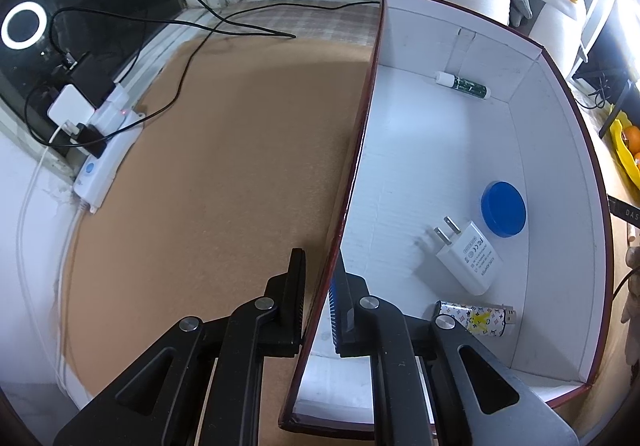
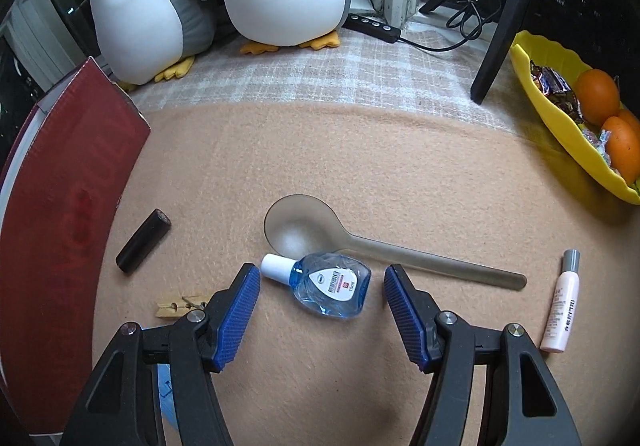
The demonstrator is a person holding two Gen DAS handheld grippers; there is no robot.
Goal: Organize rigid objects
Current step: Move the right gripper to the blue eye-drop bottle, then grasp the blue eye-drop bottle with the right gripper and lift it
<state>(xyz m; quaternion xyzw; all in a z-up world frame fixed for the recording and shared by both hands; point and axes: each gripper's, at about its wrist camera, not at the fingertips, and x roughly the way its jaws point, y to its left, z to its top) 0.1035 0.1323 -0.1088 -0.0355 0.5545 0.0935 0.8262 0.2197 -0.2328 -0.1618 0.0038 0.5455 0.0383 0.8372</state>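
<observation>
Right wrist view: our right gripper (image 2: 318,302) hangs with jaws apart on either side of a small blue dropper bottle (image 2: 326,284), pads not touching it. The bottle lies on the tan desk (image 2: 360,166) just beside a grey spoon (image 2: 360,242). In the left wrist view, our left gripper (image 1: 320,302) has its jaws clamped on the wall of the red box (image 1: 360,134), which holds a white charger (image 1: 466,256) and a blue lid (image 1: 503,208).
</observation>
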